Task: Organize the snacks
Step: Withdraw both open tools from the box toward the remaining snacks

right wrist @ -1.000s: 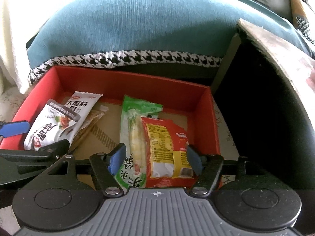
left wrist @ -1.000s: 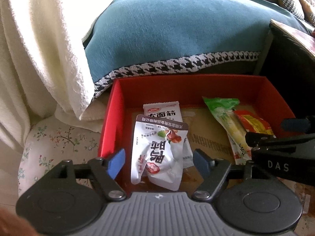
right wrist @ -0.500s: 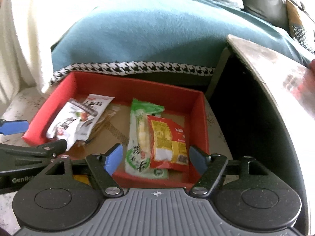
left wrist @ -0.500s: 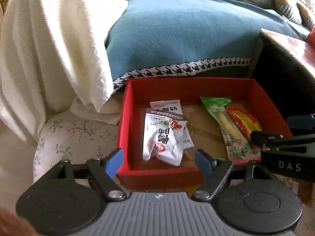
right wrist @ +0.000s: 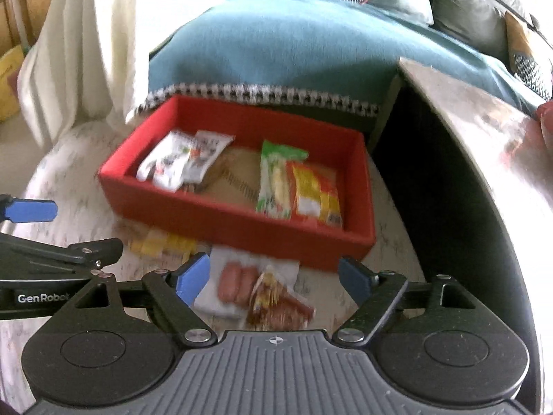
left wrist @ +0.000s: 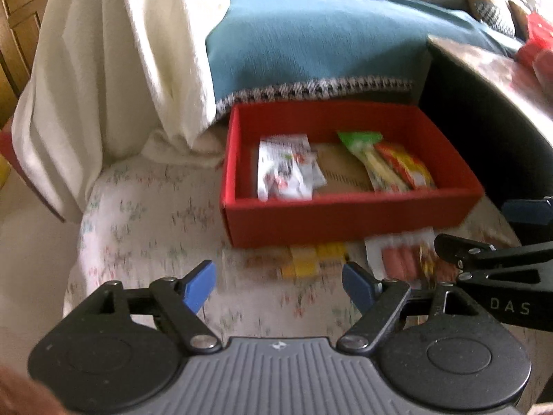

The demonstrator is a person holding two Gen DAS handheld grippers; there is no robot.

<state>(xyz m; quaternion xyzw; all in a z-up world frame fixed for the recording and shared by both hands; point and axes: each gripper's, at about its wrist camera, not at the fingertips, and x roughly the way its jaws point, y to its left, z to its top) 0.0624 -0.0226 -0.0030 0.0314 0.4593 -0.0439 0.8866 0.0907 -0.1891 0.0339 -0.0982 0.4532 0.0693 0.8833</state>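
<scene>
A red box (left wrist: 345, 214) (right wrist: 224, 221) sits on a flowered cloth. Inside it lie white packets (left wrist: 283, 173) (right wrist: 179, 162) on the left, and a green packet (left wrist: 366, 159) (right wrist: 276, 180) and a red-yellow packet (left wrist: 404, 166) (right wrist: 314, 193) on the right. In front of the box, on the cloth, lie a yellow packet (left wrist: 311, 259) (right wrist: 162, 242) and a sausage packet (left wrist: 397, 256) (right wrist: 255, 287). My left gripper (left wrist: 278, 285) is open over bare cloth, holding nothing. My right gripper (right wrist: 274, 278) hovers above the sausage packet, its jaws opening, its pads clear of the packet.
A sofa with a teal blanket (left wrist: 311, 41) stands behind the box, and a white throw (left wrist: 103, 69) hangs at the left. A dark table (right wrist: 466, 131) rises close on the right. The flowered cloth (left wrist: 145, 214) stretches left of the box.
Both grippers have pulled back and up from over the box, which now looks smaller and farther. The yellow and sausage packets in front of it came into view. The right jaws have widened.
</scene>
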